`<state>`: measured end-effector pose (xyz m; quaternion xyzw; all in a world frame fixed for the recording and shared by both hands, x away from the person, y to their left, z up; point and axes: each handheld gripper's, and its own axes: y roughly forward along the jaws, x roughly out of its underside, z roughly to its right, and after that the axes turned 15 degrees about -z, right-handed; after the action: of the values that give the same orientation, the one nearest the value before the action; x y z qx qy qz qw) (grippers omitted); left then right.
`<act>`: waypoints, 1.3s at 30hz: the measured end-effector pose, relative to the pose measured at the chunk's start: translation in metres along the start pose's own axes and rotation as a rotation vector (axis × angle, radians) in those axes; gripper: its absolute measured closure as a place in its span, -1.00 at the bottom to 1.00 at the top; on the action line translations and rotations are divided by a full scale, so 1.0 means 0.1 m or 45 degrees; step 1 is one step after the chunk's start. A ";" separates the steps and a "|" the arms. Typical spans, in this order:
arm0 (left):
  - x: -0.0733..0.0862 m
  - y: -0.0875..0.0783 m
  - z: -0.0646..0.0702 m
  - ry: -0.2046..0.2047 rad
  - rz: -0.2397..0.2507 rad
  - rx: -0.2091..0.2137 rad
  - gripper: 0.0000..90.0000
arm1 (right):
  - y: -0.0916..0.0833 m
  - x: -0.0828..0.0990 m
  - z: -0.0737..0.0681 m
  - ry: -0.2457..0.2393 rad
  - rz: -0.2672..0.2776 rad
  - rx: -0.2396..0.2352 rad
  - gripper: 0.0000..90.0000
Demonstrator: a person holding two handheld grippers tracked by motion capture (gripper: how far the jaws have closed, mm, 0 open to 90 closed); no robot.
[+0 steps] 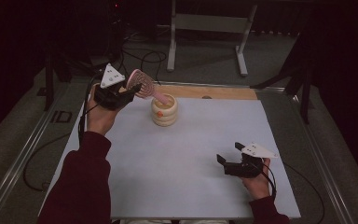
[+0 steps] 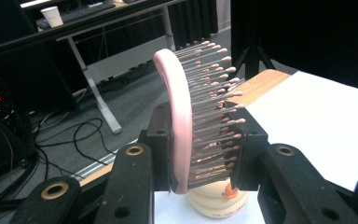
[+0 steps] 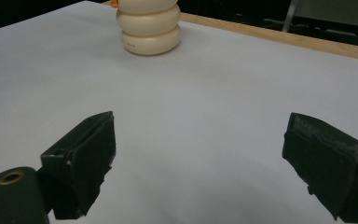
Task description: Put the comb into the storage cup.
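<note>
A pink hairbrush [image 1: 143,85] with metal bristles is held above the table, its handle slanting down into a cream ribbed holder [image 1: 164,111]. My left gripper [image 1: 131,89] is shut on the brush head. In the left gripper view the jaws press on the pink back and the bristle tips of the hairbrush [image 2: 179,116], with the holder [image 2: 216,203] below. My right gripper [image 1: 228,153] rests low at the table's right front, open and with nothing in it. The right gripper view has the holder [image 3: 148,28] far ahead of my right gripper [image 3: 200,163].
A white mat [image 1: 186,158] covers the table, with a wooden strip [image 1: 214,92] along its far edge. Beyond stand a metal stand's legs [image 1: 207,42] and cables on the floor. A paper cup [image 2: 52,15] sits on a far desk.
</note>
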<state>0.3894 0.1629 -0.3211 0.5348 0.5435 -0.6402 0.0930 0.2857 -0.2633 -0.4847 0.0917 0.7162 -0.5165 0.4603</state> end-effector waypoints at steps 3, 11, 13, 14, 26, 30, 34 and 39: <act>0.00 0.02 0.00 -0.001 -0.006 0.001 0.48 | 0.00 0.00 0.00 0.000 0.001 0.000 -0.79; 0.00 0.09 -0.01 0.002 -0.031 -0.002 0.48 | 0.00 0.00 0.00 -0.002 0.001 0.000 -0.79; 0.00 0.10 -0.01 0.002 -0.034 -0.002 0.48 | 0.00 0.00 0.00 0.000 -0.001 -0.001 -0.79; 0.00 0.11 -0.01 0.004 -0.037 -0.001 0.48 | 0.00 0.00 0.00 0.000 -0.001 -0.001 -0.79; -0.01 0.19 -0.01 0.006 -0.058 0.000 0.48 | 0.00 0.00 0.00 0.002 0.000 -0.002 -0.79; -0.03 0.21 0.01 0.013 -0.066 -0.005 0.48 | 0.00 0.00 0.00 0.003 0.000 -0.003 -0.79; -0.05 0.22 0.01 0.021 -0.068 -0.009 0.48 | 0.00 0.00 0.01 0.004 0.001 -0.006 -0.79; -0.10 0.24 0.02 0.031 -0.080 -0.015 0.48 | -0.01 0.00 0.00 0.006 0.001 -0.007 -0.79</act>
<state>0.4092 0.1476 -0.3284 0.5246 0.5650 -0.6330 0.0696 0.2855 -0.2640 -0.4841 0.0921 0.7186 -0.5142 0.4590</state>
